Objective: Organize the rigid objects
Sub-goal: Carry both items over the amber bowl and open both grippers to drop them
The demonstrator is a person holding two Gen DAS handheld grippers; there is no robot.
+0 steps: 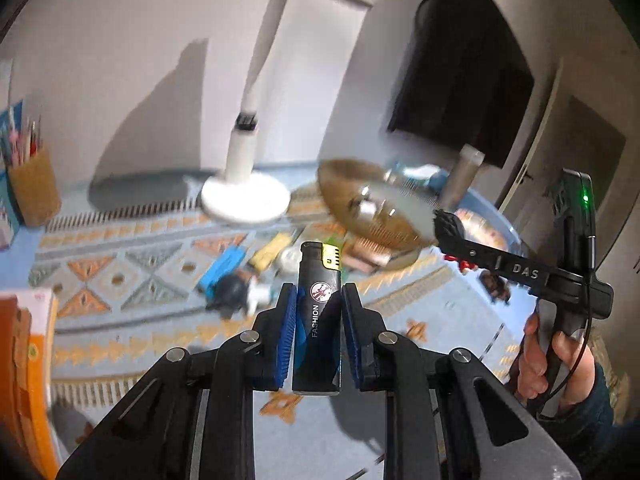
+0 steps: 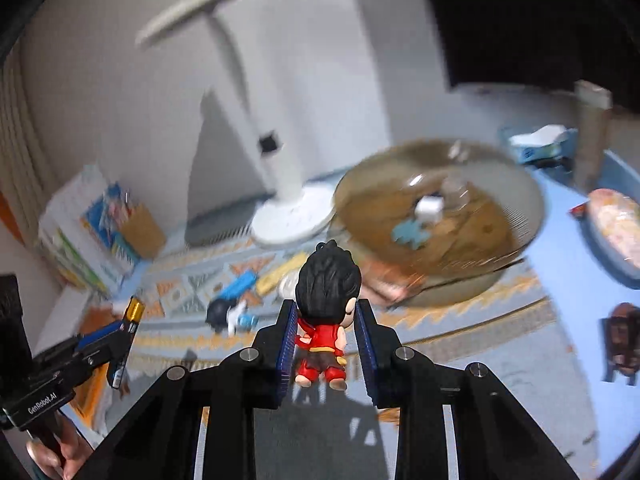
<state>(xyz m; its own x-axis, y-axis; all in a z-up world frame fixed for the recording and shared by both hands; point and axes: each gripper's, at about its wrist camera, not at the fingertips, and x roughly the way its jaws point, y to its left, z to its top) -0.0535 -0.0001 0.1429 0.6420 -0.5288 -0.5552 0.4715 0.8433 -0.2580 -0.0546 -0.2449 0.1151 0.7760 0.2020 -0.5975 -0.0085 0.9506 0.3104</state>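
My left gripper (image 1: 318, 294) is shut on a black lighter (image 1: 318, 320) with a gold top, held upright above the patterned cloth. It also shows at the left of the right wrist view (image 2: 124, 336). My right gripper (image 2: 326, 312) is shut on a small figurine (image 2: 326, 312) with black hair and red clothes, seen from behind. In the left wrist view the right gripper (image 1: 450, 226) is at the right, beside a brown glass bowl (image 1: 376, 204). The bowl (image 2: 440, 216) holds a few small pieces. Loose items lie on the cloth: a blue block (image 1: 222, 268), a yellow block (image 1: 270, 254), a dark-haired figurine (image 1: 236, 294).
A white desk lamp (image 1: 246, 196) stands behind the pile. A pencil holder (image 1: 34, 190) is at far left, books (image 1: 28, 380) at the near left. A dish (image 2: 616, 232), a cardboard tube (image 2: 590, 136) and a small brown chair-like item (image 2: 622, 342) are on the right.
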